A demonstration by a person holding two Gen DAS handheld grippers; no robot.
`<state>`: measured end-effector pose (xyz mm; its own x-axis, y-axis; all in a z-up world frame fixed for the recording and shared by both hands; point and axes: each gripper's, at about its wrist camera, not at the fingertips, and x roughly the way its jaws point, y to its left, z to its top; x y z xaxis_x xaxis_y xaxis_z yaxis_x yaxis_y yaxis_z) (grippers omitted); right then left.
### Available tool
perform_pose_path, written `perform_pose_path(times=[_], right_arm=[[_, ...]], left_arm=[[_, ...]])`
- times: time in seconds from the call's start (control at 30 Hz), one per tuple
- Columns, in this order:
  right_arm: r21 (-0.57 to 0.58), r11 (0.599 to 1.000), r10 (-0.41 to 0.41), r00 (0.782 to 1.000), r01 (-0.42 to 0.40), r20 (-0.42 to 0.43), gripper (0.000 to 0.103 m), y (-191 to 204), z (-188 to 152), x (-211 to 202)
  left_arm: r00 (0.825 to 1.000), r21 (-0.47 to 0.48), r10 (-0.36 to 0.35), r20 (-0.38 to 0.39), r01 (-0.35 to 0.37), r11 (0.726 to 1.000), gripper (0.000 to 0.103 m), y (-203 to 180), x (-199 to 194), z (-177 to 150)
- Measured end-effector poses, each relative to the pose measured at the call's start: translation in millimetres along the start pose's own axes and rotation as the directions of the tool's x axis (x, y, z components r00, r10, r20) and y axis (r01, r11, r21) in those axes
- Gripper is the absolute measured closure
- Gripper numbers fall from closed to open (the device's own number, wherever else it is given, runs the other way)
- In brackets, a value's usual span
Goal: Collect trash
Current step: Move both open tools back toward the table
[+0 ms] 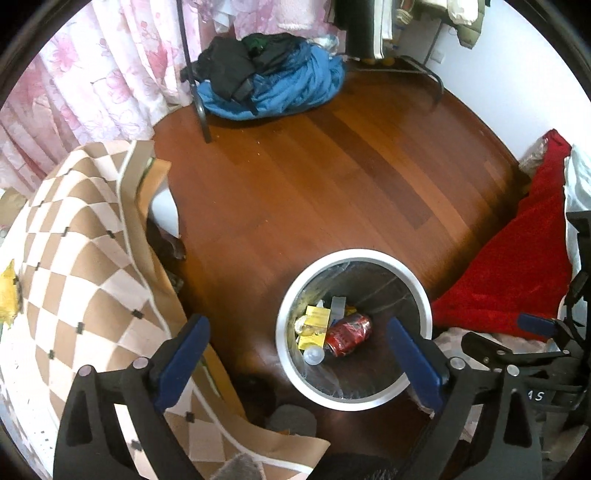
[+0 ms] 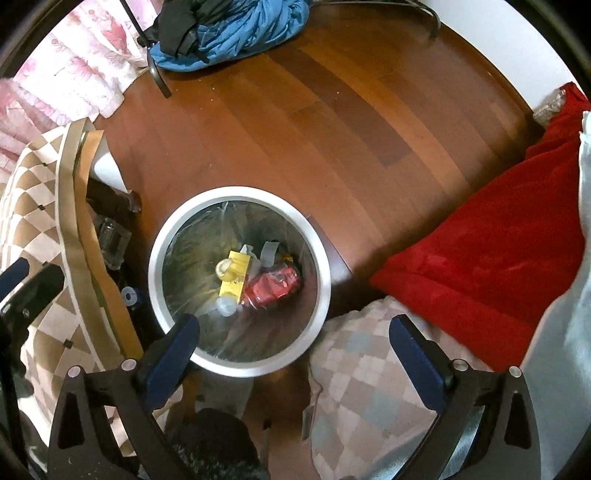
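Note:
A round white-rimmed trash bin point(image 1: 406, 275) with a clear liner stands on the wooden floor; it also shows in the right wrist view point(image 2: 325, 266). Inside lie a crushed red soda can point(image 1: 347, 334) point(image 2: 275, 284), a yellow box point(image 1: 316, 325) point(image 2: 236, 269), a clear plastic cup point(image 1: 314, 355) point(image 2: 226, 306) and scraps of paper. My left gripper point(image 1: 297, 332) is open and empty, above the bin's near left side. My right gripper point(image 2: 293, 334) is open and empty, above the bin's near right rim. The right gripper shows at the right edge of the left wrist view point(image 1: 524, 336).
A checked brown-and-cream cloth point(image 1: 74, 258) point(image 2: 40, 184) drapes furniture on the left. A red blanket point(image 1: 517, 266) point(image 2: 498, 240) and a checked cushion point(image 2: 369, 376) lie on the right. A blue and black clothes pile point(image 1: 266, 77) point(image 2: 229, 29) sits by a rack leg point(image 1: 201, 114). Pink curtains point(image 1: 92, 74) hang at the far left.

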<state>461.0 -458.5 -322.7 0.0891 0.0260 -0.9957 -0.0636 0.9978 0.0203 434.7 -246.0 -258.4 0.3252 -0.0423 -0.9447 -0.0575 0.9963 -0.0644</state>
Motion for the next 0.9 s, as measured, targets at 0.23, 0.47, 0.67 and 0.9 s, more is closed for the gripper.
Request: perform_pose_path(times=[0.23,0.47,0.67,0.9], right_arm=[[0.0,1.0,0.003,0.998,-0.003,0.058,0.0,7.1,-6.3,-47.6],[0.028,0.997,0.067,0.984,-0.072,0.164,0.0,13.4,-20.9,-122.1],[0.012,0.986,0.155,0.941,-0.166,0.299,0.0,36.8,-37.4,-202.6],[-0.114,0.961,0.277,0.893,-0.253,0.355,0.0,113.7,-56.2,-257.4]], left_arm=[[0.998,-0.01,0.019,0.053,-0.018,1.0,0.004,7.2,-45.3,-2.7],[0.987,-0.054,0.046,0.151,-0.038,0.998,0.004,17.9,-116.4,-8.2],[0.958,-0.13,0.077,0.275,-0.042,0.991,0.004,49.4,-186.5,-17.1],[0.928,-0.26,0.199,0.314,-0.118,0.958,0.004,129.9,-222.0,-47.3]])
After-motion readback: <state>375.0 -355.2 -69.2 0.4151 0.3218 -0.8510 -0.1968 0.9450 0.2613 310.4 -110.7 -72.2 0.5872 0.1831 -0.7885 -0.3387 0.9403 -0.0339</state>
